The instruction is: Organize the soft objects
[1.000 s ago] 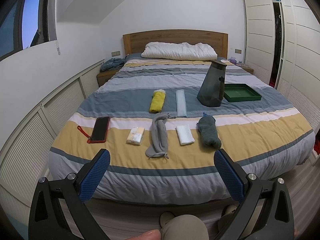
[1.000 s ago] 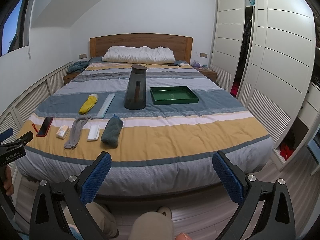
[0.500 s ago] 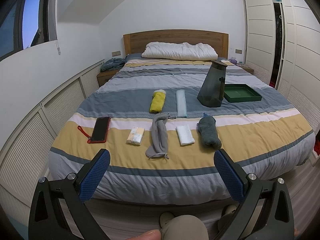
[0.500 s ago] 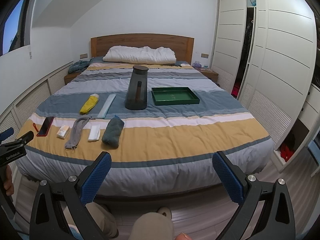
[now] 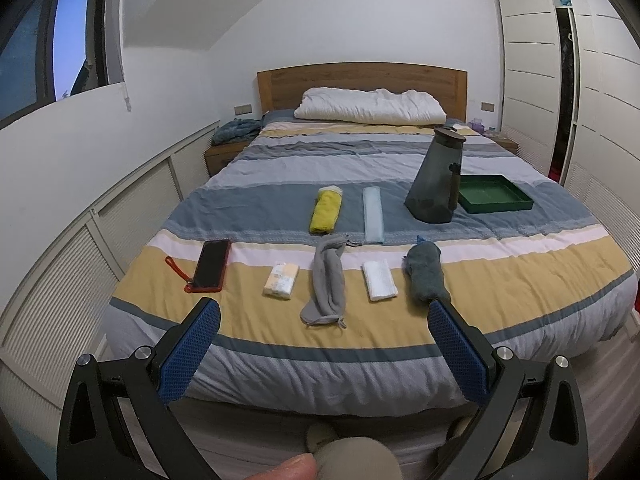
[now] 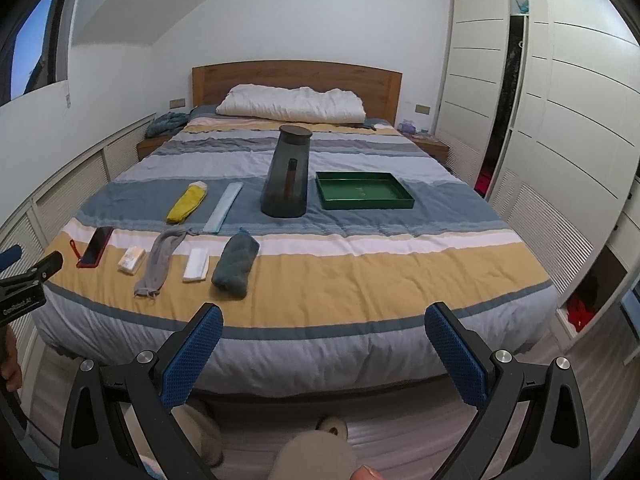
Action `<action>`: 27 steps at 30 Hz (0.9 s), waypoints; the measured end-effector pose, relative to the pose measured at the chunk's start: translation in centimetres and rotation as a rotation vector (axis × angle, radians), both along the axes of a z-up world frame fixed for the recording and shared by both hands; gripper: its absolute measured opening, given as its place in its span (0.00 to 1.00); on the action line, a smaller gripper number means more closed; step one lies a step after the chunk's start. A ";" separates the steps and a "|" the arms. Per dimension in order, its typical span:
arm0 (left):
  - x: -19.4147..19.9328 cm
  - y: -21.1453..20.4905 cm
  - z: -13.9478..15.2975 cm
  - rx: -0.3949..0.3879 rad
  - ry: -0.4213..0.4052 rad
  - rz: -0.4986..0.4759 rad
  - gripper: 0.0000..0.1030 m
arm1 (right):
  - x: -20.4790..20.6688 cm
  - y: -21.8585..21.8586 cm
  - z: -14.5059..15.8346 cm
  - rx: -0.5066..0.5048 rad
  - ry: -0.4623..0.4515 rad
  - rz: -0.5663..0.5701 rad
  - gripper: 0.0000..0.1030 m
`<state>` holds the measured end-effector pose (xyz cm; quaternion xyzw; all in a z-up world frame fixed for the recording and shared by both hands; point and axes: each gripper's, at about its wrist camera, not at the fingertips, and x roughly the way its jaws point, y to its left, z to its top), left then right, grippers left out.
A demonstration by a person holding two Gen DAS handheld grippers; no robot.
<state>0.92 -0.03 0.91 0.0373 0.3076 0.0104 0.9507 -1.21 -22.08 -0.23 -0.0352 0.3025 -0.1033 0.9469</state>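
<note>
Soft things lie in two rows on the striped bed (image 5: 500, 280). A grey sock (image 5: 329, 280), a white folded cloth (image 5: 379, 280) and a dark teal rolled towel (image 5: 426, 276) sit in the near row. Behind them are a yellow rolled cloth (image 5: 326, 215) and a pale blue strip (image 5: 373, 214). A green tray (image 6: 362, 195) sits beside a dark jug (image 6: 287, 176). My left gripper (image 5: 322, 342) and right gripper (image 6: 322, 344) both hang open over the foot of the bed, holding nothing.
A phone in a red case (image 5: 212, 265) and a small tissue pack (image 5: 281, 280) lie at the near left. A white pillow (image 5: 370, 106) rests at the headboard. White wardrobes (image 6: 540, 120) line the right wall. The person's knee (image 5: 352, 458) shows below.
Both views have crept slightly closer to the bed; nothing on it has moved and both grippers stay open.
</note>
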 end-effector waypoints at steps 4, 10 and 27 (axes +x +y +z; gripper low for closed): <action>1.1 0.4 0.1 0.002 0.002 0.006 0.99 | 2.1 0.5 0.1 -0.005 0.005 0.018 1.00; 2.9 1.0 0.0 -0.002 0.005 0.015 0.99 | 6.0 2.1 -0.7 -0.022 0.019 0.056 1.00; 7.3 2.4 -1.4 -0.025 0.039 0.019 0.99 | 13.8 4.8 -3.1 -0.023 0.072 0.085 1.00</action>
